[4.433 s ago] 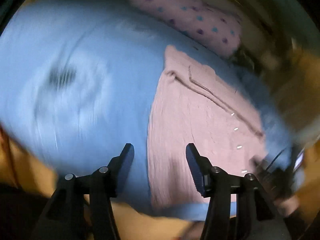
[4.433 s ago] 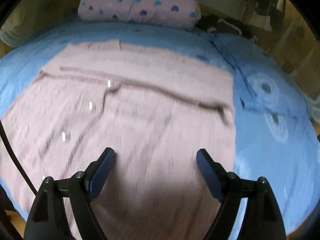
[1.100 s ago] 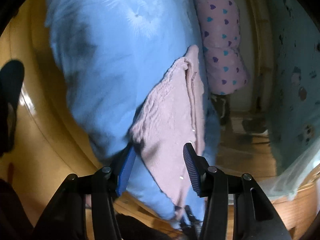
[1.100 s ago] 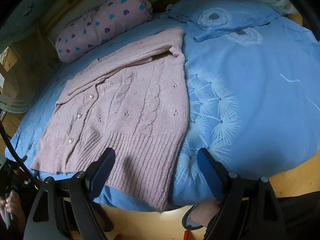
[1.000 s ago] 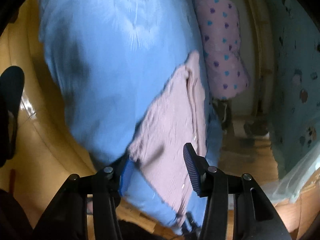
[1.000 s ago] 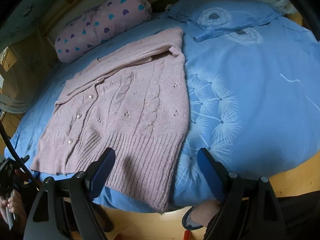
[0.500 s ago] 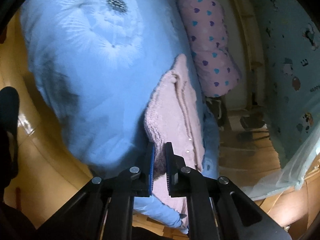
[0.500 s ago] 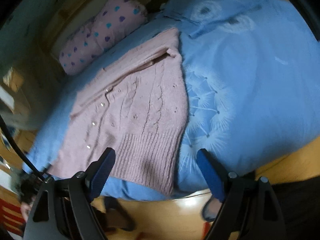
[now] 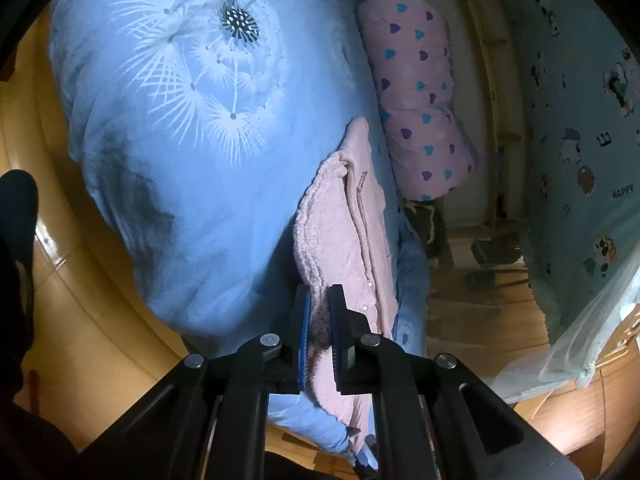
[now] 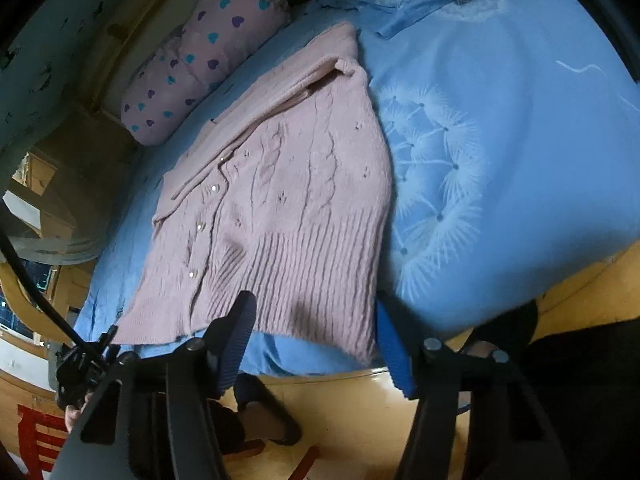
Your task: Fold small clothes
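The left tongs (image 9: 319, 316) pinch the cardigan's (image 10: 280, 208) hem; the right tongs (image 10: 316, 340), just closing, straddle its corner unpressed. Uneven grips could skew the fold.

In the left wrist view, the cardigan's (image 9: 340, 232) hem corner disappears between the left tongs (image 9: 319, 320) at 6 o'clock. In the right wrist view, the far sleeve is folded under, and a dark shoe (image 10: 264, 412) at 6 o'clock sits half behind the right tongs (image 10: 316, 344).
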Demonstrator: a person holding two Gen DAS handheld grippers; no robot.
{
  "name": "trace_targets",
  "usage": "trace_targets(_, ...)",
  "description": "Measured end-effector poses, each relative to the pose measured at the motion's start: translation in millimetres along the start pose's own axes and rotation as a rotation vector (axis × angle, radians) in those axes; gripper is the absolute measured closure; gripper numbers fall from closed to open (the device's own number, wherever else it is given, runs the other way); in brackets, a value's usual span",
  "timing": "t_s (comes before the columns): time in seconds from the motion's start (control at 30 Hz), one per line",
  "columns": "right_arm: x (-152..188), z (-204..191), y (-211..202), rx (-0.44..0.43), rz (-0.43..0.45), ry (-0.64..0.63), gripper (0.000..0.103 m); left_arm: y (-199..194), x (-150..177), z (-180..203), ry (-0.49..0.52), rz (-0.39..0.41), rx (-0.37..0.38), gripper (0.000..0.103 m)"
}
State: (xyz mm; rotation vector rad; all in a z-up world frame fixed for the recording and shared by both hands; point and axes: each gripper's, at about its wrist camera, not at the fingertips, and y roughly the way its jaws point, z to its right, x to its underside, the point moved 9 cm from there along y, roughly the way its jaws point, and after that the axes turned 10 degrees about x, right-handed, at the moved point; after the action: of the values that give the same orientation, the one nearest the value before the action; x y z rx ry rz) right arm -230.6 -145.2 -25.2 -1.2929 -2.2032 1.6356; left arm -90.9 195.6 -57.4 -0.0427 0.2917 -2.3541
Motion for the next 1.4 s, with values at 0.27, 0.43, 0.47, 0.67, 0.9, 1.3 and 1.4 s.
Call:
trace_targets(0.27,-9.7,20.6,2.4,-0.081,-0.04,0.12,0.095,1.5,2.0,8.0,-0.036,-0.004,0.074,0.103)
trace_targets(0.43,-39.0,40.7,-36.6,-0.205,0.079,0.227,0.095,-14.8,-0.7,39.6,0.053,0.003,0.144,0.103)
trace_targets(0.47,-42.9,43.1,-43.4,-0.213,0.096,0.23,0.095,-16.1,0.4,45.4,0.088,0.003,0.134,0.103)
trace_targets(0.67,-50.9,45.3,-71.9,-0.194,0.16,0.183,0.095,-22.2,14.3,73.4,0.176,-0.021,0.147,0.103)
trace_targets(0.9,-44.9,42.6,-109.0,-0.165,0.212,0.075,0.095,-42.8,33.5,99.7,0.239,-0.032,0.19,0.103)
trace_targets(1.3,-20.5,34.6,-158.8,-0.178,0.261,0.001,0.095,-83.8,75.9,133.6,0.375,-0.072,0.23,0.103)
trace_targets(1.4,-15.9,33.0,-169.8,-0.185,0.276,-0.012,0.095,-92.7,83.2,145.2,0.432,-0.049,0.213,0.103)
